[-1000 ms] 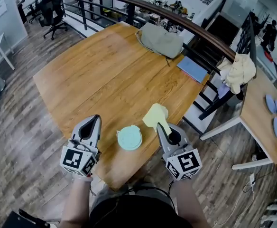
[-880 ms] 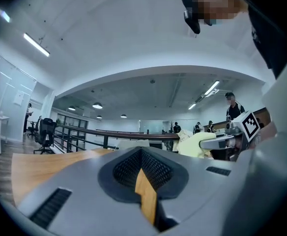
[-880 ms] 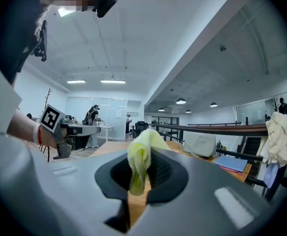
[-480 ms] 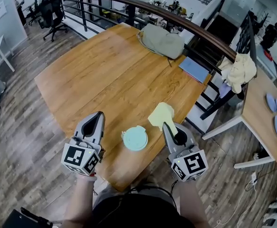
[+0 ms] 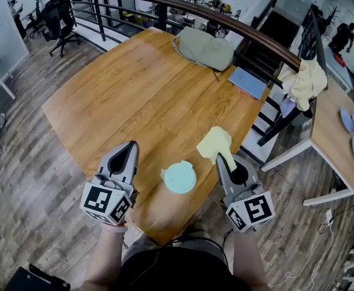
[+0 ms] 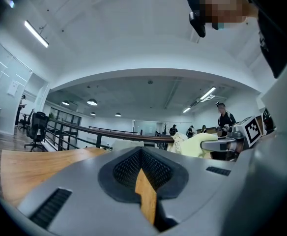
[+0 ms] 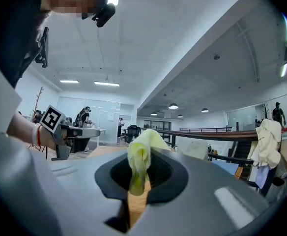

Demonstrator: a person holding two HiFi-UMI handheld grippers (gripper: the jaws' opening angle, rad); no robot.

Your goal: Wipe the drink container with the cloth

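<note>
L gripper (image 5: 131, 146) edged fwd, fingers shut; R gripper (image 5: 224, 159) fingers pinch limp yellow cloth (image 5: 213, 142) by round container (image 5: 180, 177).

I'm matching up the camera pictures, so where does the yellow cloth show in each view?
Head view: cloth lower right of centre, held by the right gripper.
Left gripper view: cloth right of centre, small.
Right gripper view: cloth at centre, pinched between the jaws.
Shared landmark: the curved handrail.
</note>
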